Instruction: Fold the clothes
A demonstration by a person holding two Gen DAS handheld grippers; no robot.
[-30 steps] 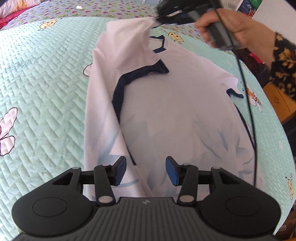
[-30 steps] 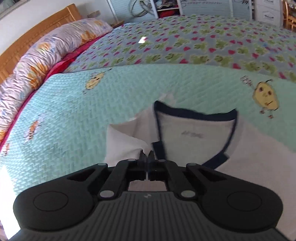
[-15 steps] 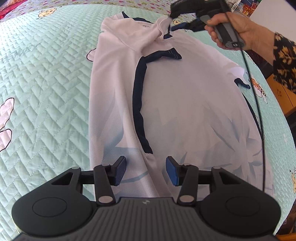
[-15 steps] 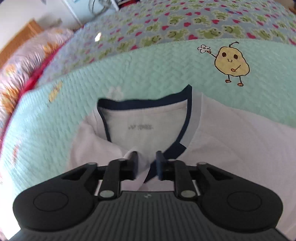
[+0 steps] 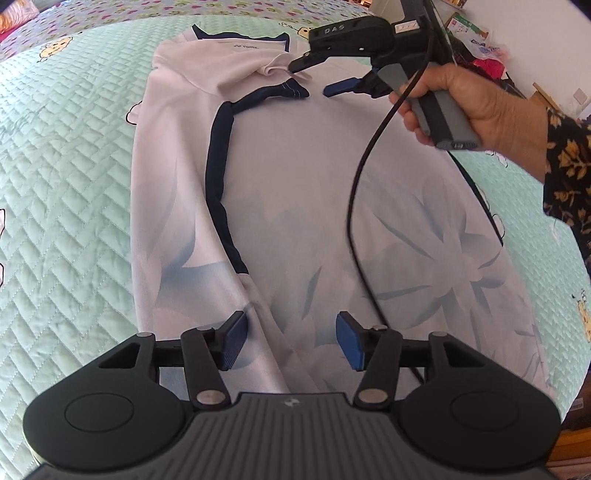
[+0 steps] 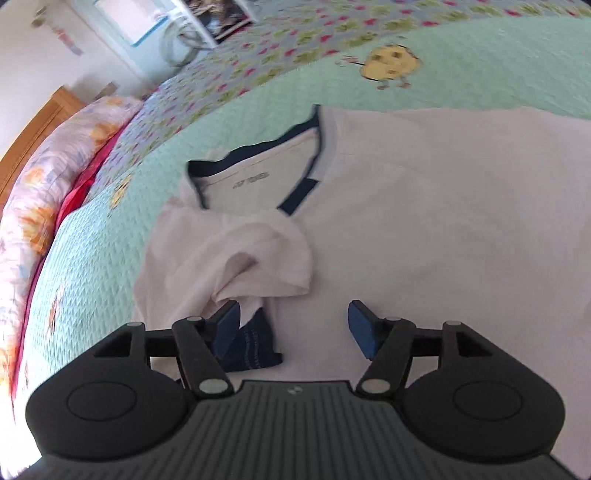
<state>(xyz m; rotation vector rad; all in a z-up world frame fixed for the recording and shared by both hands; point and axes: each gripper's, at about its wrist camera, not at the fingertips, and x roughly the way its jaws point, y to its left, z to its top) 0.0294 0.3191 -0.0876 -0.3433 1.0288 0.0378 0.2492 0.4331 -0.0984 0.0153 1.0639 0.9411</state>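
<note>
A white shirt (image 5: 314, 192) with navy trim lies on the mint quilt (image 5: 66, 177), collar (image 6: 255, 177) at the far end. Its left side is folded inward, so a navy side stripe (image 5: 218, 155) shows. My left gripper (image 5: 291, 341) hangs over the hem, its jaws opening, with a fabric ridge between the pads but not pinched. My right gripper (image 6: 293, 328), held by a hand (image 5: 472, 99), is near the collar with its jaws opening. The folded sleeve (image 6: 258, 254) and its navy cuff (image 6: 255, 350) rest against the left pad and are not gripped.
The right gripper's black cable (image 5: 354, 184) droops across the shirt. A rolled floral duvet (image 6: 22, 221) and a wooden headboard (image 6: 37, 125) lie to the left, with a frog-patterned cover (image 6: 332, 26) beyond the quilt. The bed's edge is at the right.
The right gripper came down towards the collar, opened and let go of the sleeve, which now lies on the chest. The folded left side has settled flat. The left jaws have widened slightly.
</note>
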